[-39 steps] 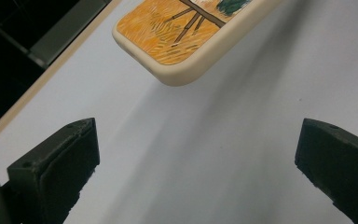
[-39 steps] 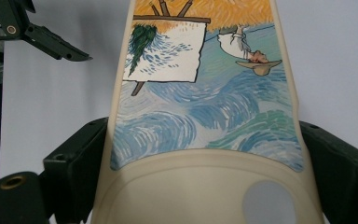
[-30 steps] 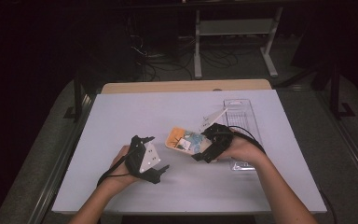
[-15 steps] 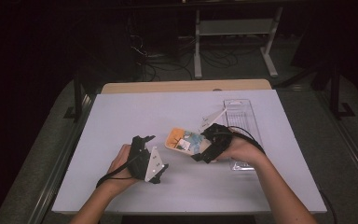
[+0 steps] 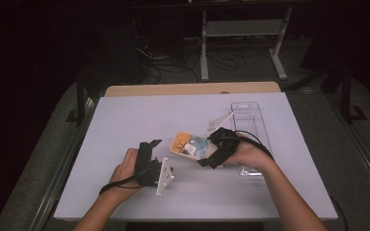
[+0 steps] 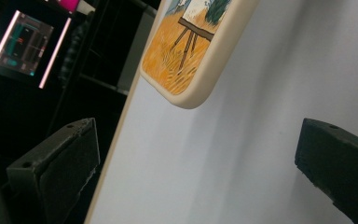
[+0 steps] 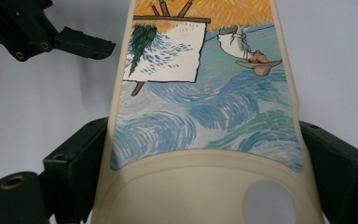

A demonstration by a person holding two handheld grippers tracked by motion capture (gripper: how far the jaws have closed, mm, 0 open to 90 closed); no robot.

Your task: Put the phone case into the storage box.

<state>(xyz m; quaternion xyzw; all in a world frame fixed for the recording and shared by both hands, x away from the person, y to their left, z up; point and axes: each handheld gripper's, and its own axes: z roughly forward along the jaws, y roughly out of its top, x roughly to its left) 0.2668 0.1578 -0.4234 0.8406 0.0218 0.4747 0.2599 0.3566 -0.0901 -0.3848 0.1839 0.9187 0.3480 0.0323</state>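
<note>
Two black jaws of the right hand-held gripper [image 5: 207, 155] clamp the phone case [image 5: 189, 145] on the desk [image 5: 125, 115]; the left hand-held gripper [image 5: 149, 147] gapes apart nearby.

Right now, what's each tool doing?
Left tool: open, holding nothing.
Right tool: shut on the painted phone case, jaws against its two sides.

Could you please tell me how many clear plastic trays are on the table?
1: the clear plastic tray lies on the white table at its far right, beyond the right gripper that holds the phone case.
</note>
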